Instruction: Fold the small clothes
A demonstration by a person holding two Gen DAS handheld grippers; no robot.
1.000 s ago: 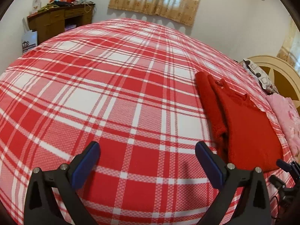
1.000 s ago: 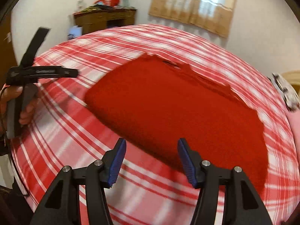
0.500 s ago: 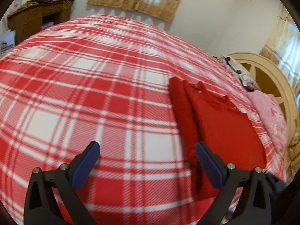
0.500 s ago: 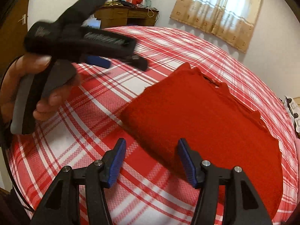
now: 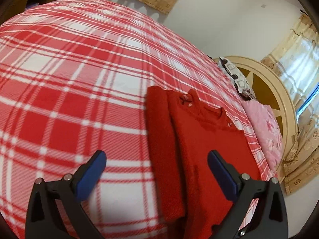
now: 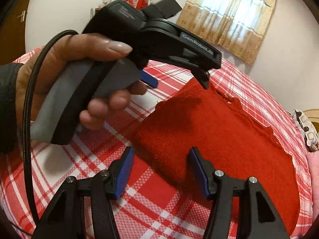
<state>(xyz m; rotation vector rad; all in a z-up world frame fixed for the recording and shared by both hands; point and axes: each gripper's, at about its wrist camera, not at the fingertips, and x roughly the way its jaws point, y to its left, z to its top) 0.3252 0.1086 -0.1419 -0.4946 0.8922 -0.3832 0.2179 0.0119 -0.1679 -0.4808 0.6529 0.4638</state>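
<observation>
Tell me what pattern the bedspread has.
Red and white plaid; the bedspread shows best in the left wrist view.

Both tools, left (image 5: 156, 174) and right (image 6: 160, 171), gape empty.

White walls (image 5: 219, 25), beige-curtained windows (image 6: 229, 16), cream arched headboard (image 5: 279, 91)

Red sweater (image 5: 201, 149) on plaid bed (image 5: 69, 99)
</observation>
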